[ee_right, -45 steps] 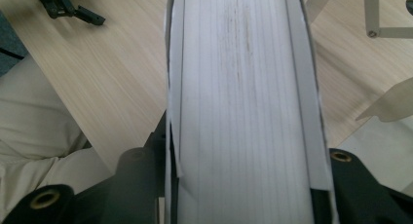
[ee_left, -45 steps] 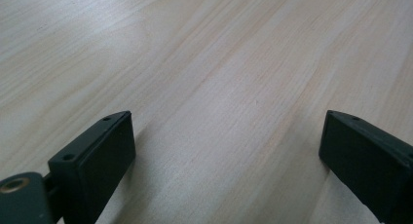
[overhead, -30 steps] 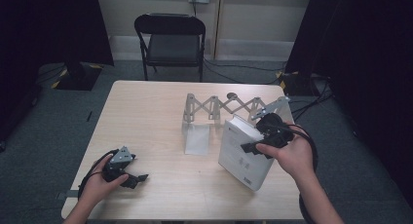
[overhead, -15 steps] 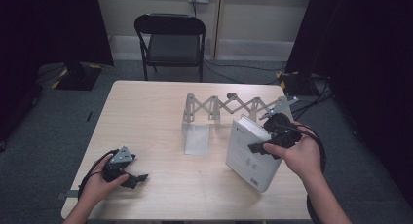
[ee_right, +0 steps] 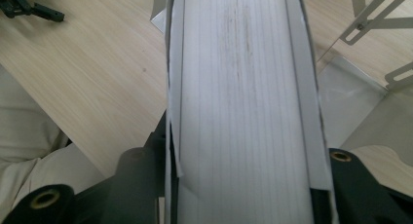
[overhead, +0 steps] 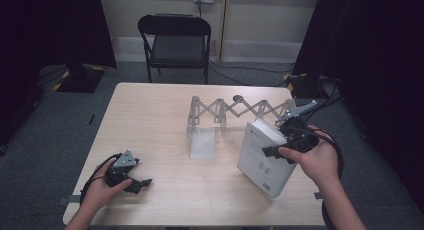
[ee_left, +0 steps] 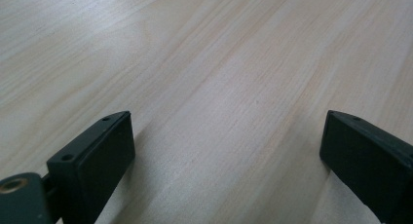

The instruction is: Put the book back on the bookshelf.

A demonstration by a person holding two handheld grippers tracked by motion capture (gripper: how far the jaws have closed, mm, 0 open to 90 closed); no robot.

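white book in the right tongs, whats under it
The book is tilted above the wooden table, gripped by the right tongs. Whether its lower corner touches the tabletop is hidden.

The tabletop [overhead: 165, 125] is pale matt wood grain; the book [overhead: 262, 157] has smooth white paper covers; the expanding rack [overhead: 240, 110] is dull grey metal.

book [overhead: 262, 157] right of rack [overhead: 240, 110], on table [overhead: 150, 120]
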